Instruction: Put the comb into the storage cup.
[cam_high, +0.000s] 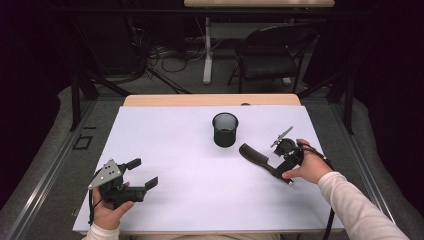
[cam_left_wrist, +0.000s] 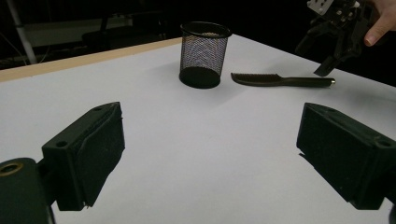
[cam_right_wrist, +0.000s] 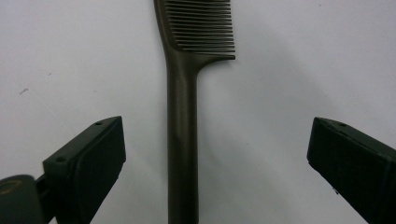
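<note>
Your right gripper (cam_high: 281, 161) is over the handle end of the comb (cam_high: 256, 157), jaws spread wide. In the right gripper view the comb (cam_right_wrist: 182, 135) handle runs straight up between the two pads, nearer the left one (cam_right_wrist: 100, 163), touching neither. Teeth sit at the far end of the comb, pointing to that view's right. I can't tell how high the gripper is off the counter.

The comb lies flat on the white counter (cam_high: 190, 150), right of centre, just beside the black mesh cup (cam_high: 225, 129) but apart from it. In the high view its toothed end points toward the cup and the handle runs toward your right hand (cam_high: 307, 167). The left gripper view has the cup (cam_left_wrist: 203, 54) upright, with the comb (cam_left_wrist: 280, 80) lying to its right and your right gripper (cam_left_wrist: 337, 37) above the comb's handle tip.

Your left gripper (cam_high: 131, 181) is at the near left of the counter, well apart from the comb and cup. Its jaws are also wide open with nothing between them. It points toward the cup.
</note>
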